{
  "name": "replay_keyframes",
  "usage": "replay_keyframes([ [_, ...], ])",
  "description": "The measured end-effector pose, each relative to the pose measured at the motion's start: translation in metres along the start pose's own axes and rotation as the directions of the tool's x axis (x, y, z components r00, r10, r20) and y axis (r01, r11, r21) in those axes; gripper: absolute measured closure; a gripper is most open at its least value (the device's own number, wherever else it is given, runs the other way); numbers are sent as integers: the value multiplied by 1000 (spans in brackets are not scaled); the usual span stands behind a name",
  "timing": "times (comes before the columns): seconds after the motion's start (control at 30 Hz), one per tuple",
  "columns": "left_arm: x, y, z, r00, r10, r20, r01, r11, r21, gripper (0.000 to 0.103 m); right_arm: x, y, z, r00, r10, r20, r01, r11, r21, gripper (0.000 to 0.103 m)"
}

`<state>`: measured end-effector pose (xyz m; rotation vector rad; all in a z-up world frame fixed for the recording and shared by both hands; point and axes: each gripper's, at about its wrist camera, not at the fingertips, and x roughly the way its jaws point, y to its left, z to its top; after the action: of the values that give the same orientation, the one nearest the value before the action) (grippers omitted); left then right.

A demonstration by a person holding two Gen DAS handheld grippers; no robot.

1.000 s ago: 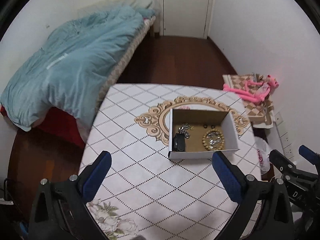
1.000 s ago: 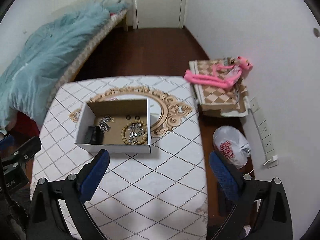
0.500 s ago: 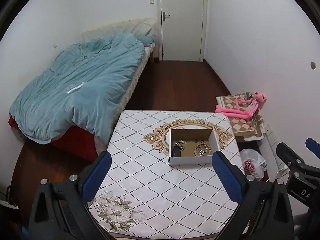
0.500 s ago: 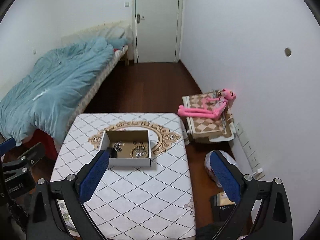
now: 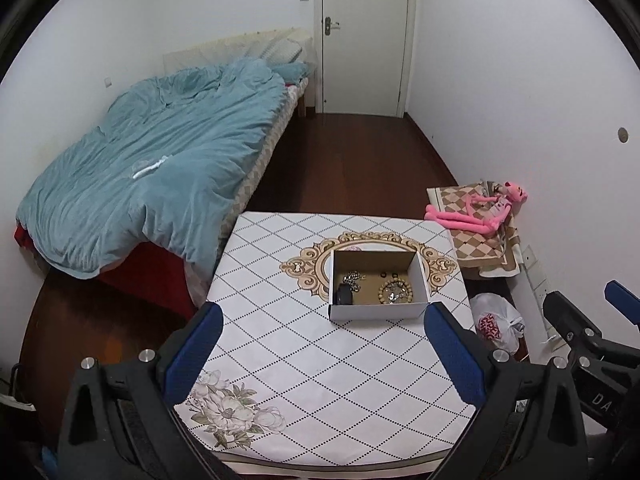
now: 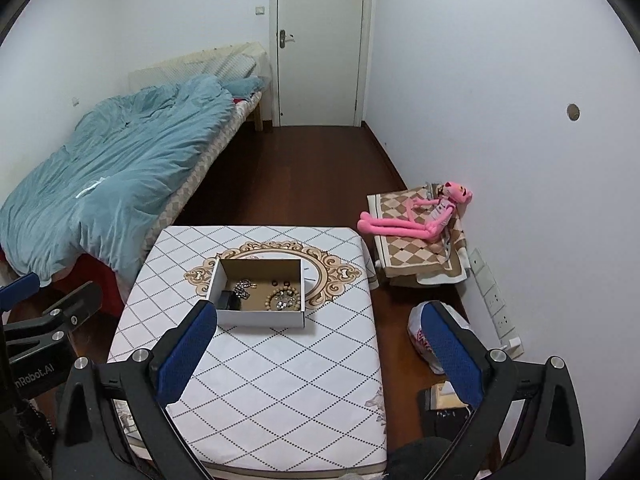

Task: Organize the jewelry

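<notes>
An open white cardboard box [image 5: 376, 312] [image 6: 260, 318] stands on the table with the diamond-pattern cloth [image 5: 288, 344] [image 6: 280, 380]. Inside lie a beaded bracelet [image 5: 395, 292] [image 6: 283, 300], a silver chain [image 5: 352, 279] [image 6: 242, 289], a small black item [image 5: 344, 294] [image 6: 226, 300] and small dark rings [image 5: 389, 274] [image 6: 280, 282]. My left gripper [image 5: 320, 356] is open and empty, high above the table's near side. My right gripper [image 6: 316, 354] is open and empty, high over the table's right edge. Each gripper shows at the other view's edge.
A bed with a blue duvet [image 5: 152, 176] stands left of the table. A pink plush toy [image 5: 480, 212] [image 6: 420, 216] lies on a checkered stool by the right wall. A white plastic bag [image 5: 496, 324] lies on the wooden floor. A closed door [image 5: 360, 36] is at the back.
Both grippers have pulled up and back from the table, so the box looks smaller and more of the room shows. Both stay open and empty.
</notes>
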<state>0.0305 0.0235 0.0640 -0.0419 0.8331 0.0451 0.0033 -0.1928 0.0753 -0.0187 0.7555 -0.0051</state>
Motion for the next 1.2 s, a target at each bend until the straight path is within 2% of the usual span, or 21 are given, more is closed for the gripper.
replay_keyframes([
  [0.5,37,-8,24,997,27,-66,-27,1000,8,1,51,-1,31,997,-13,-72,12,1000,-11,0],
  [0.87,60,-12,24,992,30,-119,-28,999,19,1,79,-1,31,992,-25,-124,23,999,-23,0],
  [1.2,67,-15,22,990,42,-135,-38,999,30,1,93,1,25,989,-24,-149,20,999,-28,0],
])
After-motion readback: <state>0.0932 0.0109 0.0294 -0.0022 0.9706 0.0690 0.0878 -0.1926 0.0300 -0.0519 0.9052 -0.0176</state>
